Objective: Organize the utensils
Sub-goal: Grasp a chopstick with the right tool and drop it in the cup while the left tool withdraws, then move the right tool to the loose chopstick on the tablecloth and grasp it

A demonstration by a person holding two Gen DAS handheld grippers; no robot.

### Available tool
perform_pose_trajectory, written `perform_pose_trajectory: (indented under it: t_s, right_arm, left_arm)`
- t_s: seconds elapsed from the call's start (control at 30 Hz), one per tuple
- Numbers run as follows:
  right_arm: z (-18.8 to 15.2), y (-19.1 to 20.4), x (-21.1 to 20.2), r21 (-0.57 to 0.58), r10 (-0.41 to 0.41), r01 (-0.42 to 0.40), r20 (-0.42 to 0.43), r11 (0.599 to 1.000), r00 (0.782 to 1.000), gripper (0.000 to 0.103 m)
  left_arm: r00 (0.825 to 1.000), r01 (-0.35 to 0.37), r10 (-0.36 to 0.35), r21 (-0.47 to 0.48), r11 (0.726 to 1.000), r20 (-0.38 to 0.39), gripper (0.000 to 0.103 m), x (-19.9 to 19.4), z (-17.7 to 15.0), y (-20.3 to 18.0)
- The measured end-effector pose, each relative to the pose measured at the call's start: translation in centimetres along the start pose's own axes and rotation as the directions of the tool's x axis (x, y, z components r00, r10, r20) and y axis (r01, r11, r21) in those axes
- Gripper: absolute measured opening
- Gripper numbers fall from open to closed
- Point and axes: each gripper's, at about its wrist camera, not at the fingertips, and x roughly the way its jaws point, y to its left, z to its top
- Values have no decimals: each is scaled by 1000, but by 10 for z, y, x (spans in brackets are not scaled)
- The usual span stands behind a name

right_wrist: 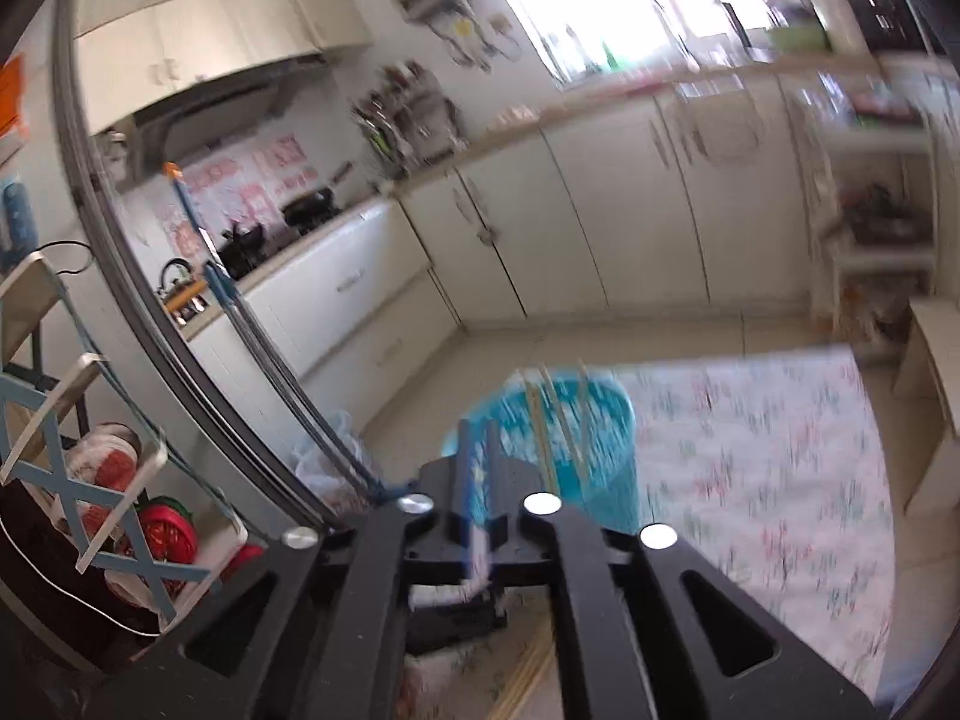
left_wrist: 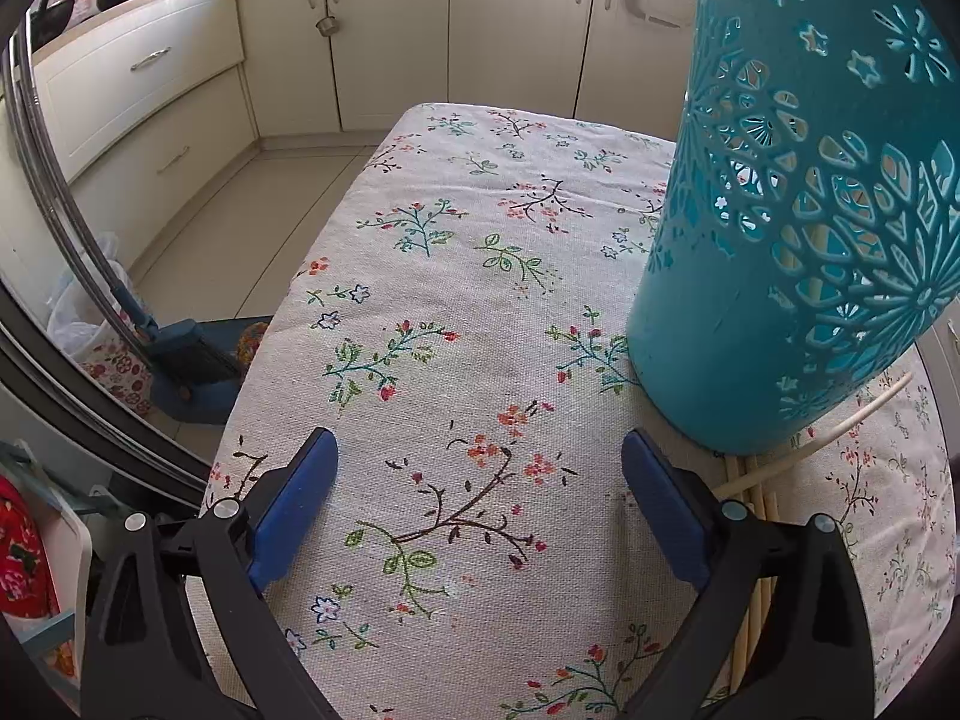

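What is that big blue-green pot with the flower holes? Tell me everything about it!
The teal holder is a tall, round container that looks like plastic, with flowers, stars and leaves cut through its wall. It stands on the flowered tablecloth. Pale chopsticks lie at its base, and through the holes some show inside. In the blurry right wrist view, sticks poke out of its open top. The open left tongs do not touch it.

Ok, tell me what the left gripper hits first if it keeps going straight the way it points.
Probably just the floral tablecloth. The left gripper is open and aimed along the bare cloth; the teal holder stands off to its right, outside that line. Depth is hard to judge in the fisheye view.
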Motion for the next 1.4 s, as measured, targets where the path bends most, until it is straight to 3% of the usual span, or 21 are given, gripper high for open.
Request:
perform_pose_trajectory:
  t_s: [0.03, 0.1, 0.2, 0.3, 0.37, 0.5, 0.57, 0.7, 0.87, 0.93, 1.0, 1.07, 1.13, 1.2, 1.3, 1.33, 1.4]
  right_arm:
    - [-14, -15, 7, 60, -23, 26, -41, 998, 999, 63]
    - [-43, -48, 28, 169, -88, 114, -153, 979, 984, 56]
    - [-67, -90, 58, 277, -188, 263, -268, 924, 945, 45]
    - [-70, -106, 80, 306, -266, 355, -297, 883, 917, 42]
    - [-67, -107, 91, 287, -330, 407, -282, 867, 901, 42]
    - [-57, -93, 117, 120, -476, 511, -235, 851, 847, 42]
    - [-54, -88, 126, 17, -533, 549, -216, 836, 818, 36]
    - [-39, -103, 127, 5, -531, 545, -223, 838, 818, 22]
    - [-14, -132, 134, -16, -571, 583, -224, 812, 790, 13]
    - [-8, -138, 137, -12, -550, 565, -252, 825, 797, 12]
    - [-5, -142, 137, 29, -507, 539, -299, 842, 808, 19]
    - [-10, -141, 128, 62, -490, 532, -313, 844, 813, 39]
    - [-22, -128, 126, -2, -506, 534, -320, 846, 801, 43]
    - [-30, -114, 134, -122, -564, 555, -286, 823, 774, 44]
    - [-29, -108, 142, -194, -568, 534, -263, 823, 780, 30]
    - [-27, -107, 146, -210, -559, 519, -269, 829, 784, 18]
    - [-22, -106, 153, -255, -555, 497, -284, 830, 782, 14]
  left_arm:
    - [1000, 2, -2, 0, 1000, 0, 92, 1, 0, 0]
    - [1000, 5, -5, -1, 1000, 1, 92, 1, 0, 0]
    - [1000, 11, -11, 2, 1000, 1, 92, 1, 0, 0]
    - [1000, 17, -17, -2, 1000, 3, 93, 0, 0, 1]
    - [1000, 19, -19, -2, 1000, 3, 93, 0, 0, 1]
    - [1000, 23, -23, -3, 1000, 4, 93, 0, 0, 2]
    - [1000, 29, -29, -7, 1000, 5, 93, -1, 0, 3]
    - [999, 35, -35, -8, 999, 6, 93, -1, 0, 4]
    - [999, 38, -38, -9, 999, 6, 94, 0, 0, 4]
    - [999, 39, -39, -8, 999, 6, 94, 0, 0, 5]
    - [999, 38, -38, -7, 999, 6, 94, 0, 0, 4]
    - [999, 40, -40, -7, 999, 6, 94, 0, 0, 5]
    - [999, 39, -39, -5, 999, 6, 94, 0, 0, 4]
    - [999, 37, -37, 1, 999, 5, 94, 1, 0, 3]
    - [999, 42, -42, -1, 999, 5, 94, 1, 0, 2]
    - [999, 43, -43, -2, 999, 6, 94, 0, 0, 3]
    - [999, 41, -41, 0, 999, 5, 94, 0, 0, 2]
